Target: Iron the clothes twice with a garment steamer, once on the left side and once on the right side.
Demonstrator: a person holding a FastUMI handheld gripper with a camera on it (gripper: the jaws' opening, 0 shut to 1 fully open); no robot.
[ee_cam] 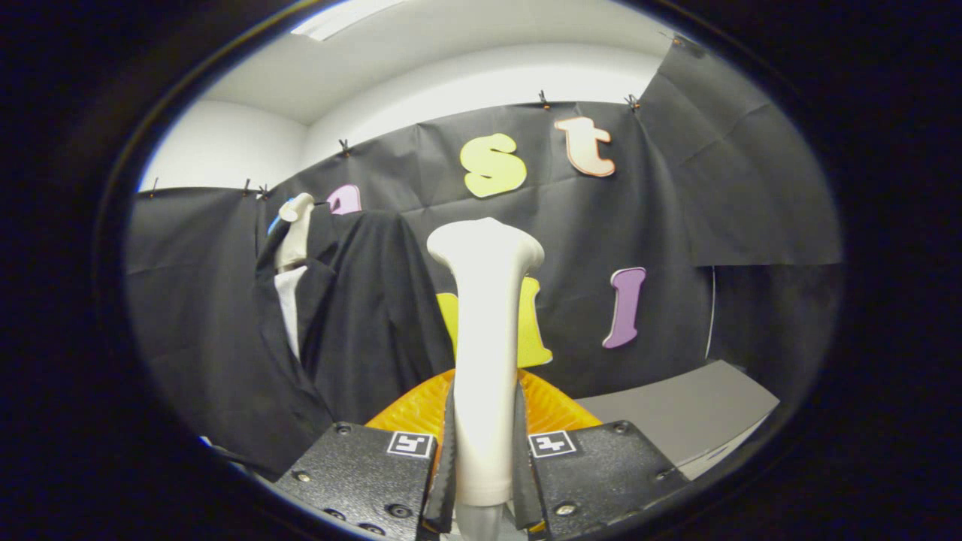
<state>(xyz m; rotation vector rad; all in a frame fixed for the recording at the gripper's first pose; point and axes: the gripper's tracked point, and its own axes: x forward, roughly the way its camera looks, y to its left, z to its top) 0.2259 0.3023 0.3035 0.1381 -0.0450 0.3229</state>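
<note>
A dark jacket (353, 315) hangs on a mannequin (294, 229) beyond the fingers, off to their left, well apart from the steamer (485, 315). The gripper (485, 458) is clenched on the steamer's handle, head upright above an orange dish (409, 409). Judging by that gap, neither pass looks begun; both sides remain.

White steamer (485, 338) upright between the fingers — black jacket (353, 323) hanging beside.

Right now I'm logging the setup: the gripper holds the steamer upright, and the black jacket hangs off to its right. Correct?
Not quite. In the gripper view the black jacket hangs to the left of the steamer, not its right. The rest holds: the gripper is shut on the steamer's handle, which stands upright between the fingers.
</note>
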